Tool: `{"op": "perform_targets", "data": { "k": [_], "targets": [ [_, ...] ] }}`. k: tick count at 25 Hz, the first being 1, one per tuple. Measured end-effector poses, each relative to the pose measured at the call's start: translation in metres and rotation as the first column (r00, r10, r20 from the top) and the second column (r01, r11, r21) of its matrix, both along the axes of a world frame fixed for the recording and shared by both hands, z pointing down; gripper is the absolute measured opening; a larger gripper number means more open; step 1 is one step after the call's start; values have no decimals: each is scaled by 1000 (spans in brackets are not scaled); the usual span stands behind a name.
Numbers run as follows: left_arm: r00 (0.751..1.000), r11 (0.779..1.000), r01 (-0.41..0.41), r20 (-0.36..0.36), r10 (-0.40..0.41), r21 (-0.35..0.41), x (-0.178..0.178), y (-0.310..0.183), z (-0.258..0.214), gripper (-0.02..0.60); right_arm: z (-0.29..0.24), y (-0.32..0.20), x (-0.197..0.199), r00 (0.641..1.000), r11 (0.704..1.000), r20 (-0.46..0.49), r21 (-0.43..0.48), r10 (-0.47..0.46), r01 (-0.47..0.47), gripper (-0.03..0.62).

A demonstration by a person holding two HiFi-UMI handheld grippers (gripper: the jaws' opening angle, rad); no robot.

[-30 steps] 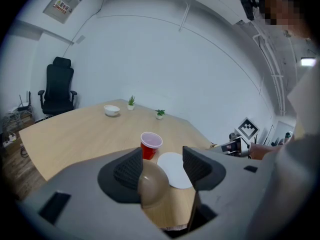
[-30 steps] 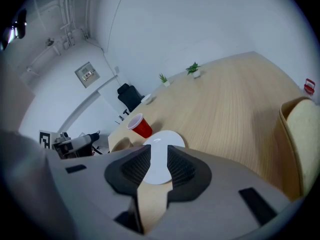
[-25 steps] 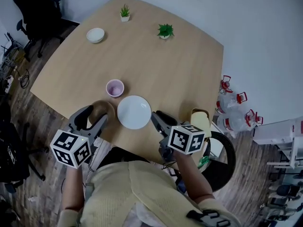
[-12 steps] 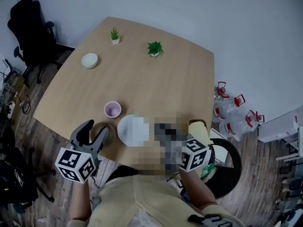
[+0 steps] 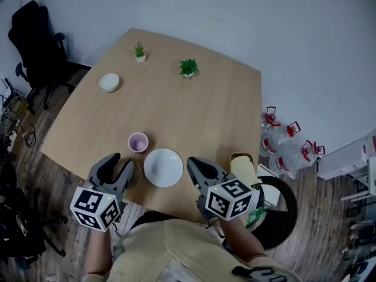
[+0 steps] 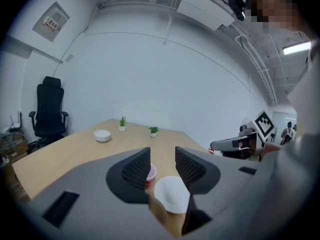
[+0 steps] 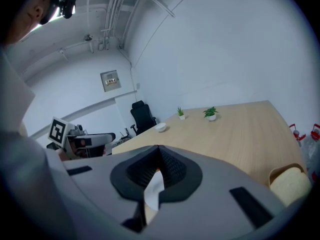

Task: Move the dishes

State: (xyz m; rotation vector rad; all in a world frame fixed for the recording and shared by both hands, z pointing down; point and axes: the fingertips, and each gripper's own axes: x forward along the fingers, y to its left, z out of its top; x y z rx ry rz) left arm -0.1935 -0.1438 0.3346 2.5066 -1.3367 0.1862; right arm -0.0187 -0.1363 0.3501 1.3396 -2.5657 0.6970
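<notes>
Our right tool (image 5: 192,164) clamped on the white plate (image 5: 163,168) rim (near worktop (image 5: 194,110) edge), our left tool (image 5: 121,163) gaping empty beside it

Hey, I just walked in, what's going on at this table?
A person holds a gripper in each hand at the near edge of a wooden table. The right gripper is closed on the rim of a white plate, which lies flat on the table. The left gripper is open and grips nothing, held beside the plate near a pink cup.
</notes>
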Motion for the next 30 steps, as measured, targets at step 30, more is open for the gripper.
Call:
{"op": "perform_targets", "data": {
  "k": [30],
  "targets": [
    [999, 999, 12, 40, -10, -53, 8, -9, 14, 83, 10, -8, 3, 1000, 1000, 3, -13, -10, 10, 14]
  ]
}}
